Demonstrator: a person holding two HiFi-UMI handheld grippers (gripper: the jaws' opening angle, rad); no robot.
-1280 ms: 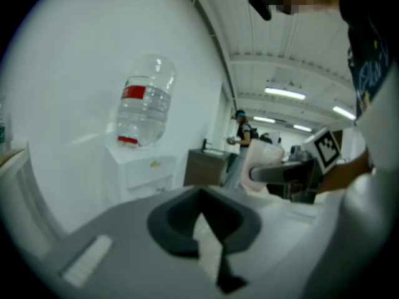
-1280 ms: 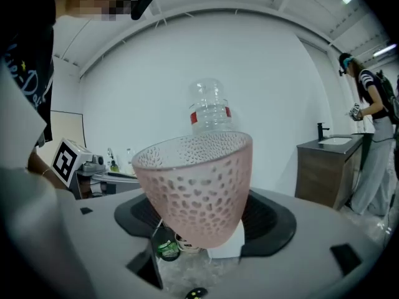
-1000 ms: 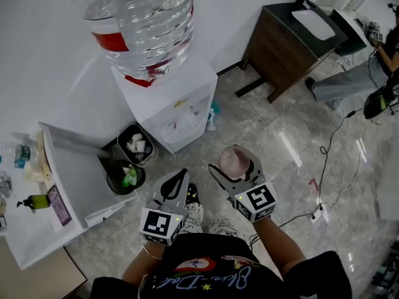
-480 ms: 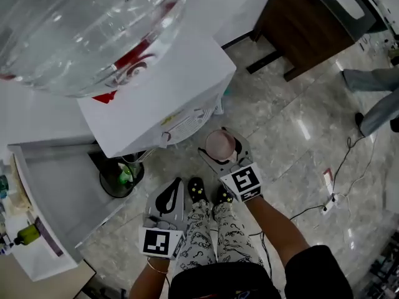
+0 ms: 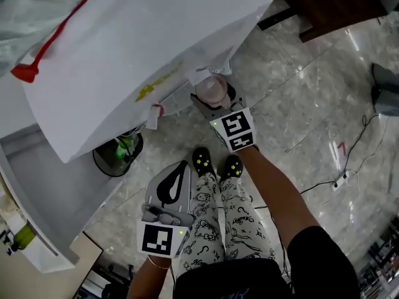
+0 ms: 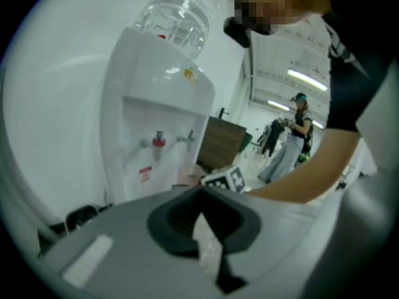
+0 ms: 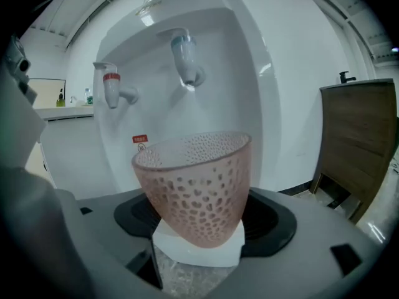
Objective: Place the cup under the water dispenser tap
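My right gripper (image 5: 213,99) is shut on a pink dimpled cup (image 5: 211,90) and holds it upright against the front of the white water dispenser (image 5: 124,55). In the right gripper view the cup (image 7: 196,189) stands between the white pads (image 7: 232,249), just below and a little in front of the blue-topped tap (image 7: 186,60). The red-topped tap (image 7: 112,87) is to its left. My left gripper (image 5: 182,167) hangs back near the person's legs, shut and empty. Its own view shows the dispenser (image 6: 149,104) with both taps and the shut left gripper (image 6: 202,229).
A black waste bin (image 5: 118,156) stands left of the dispenser beside a white counter (image 5: 43,185). A dark wooden cabinet (image 5: 336,5) is at the back right. Cables (image 5: 340,178) lie on the marble floor. Another person (image 6: 293,136) stands far behind.
My right gripper has carried the cup forward to the dispenser's front, under the taps. The head camera has moved over the dispenser. The left gripper has stayed low and dropped back.
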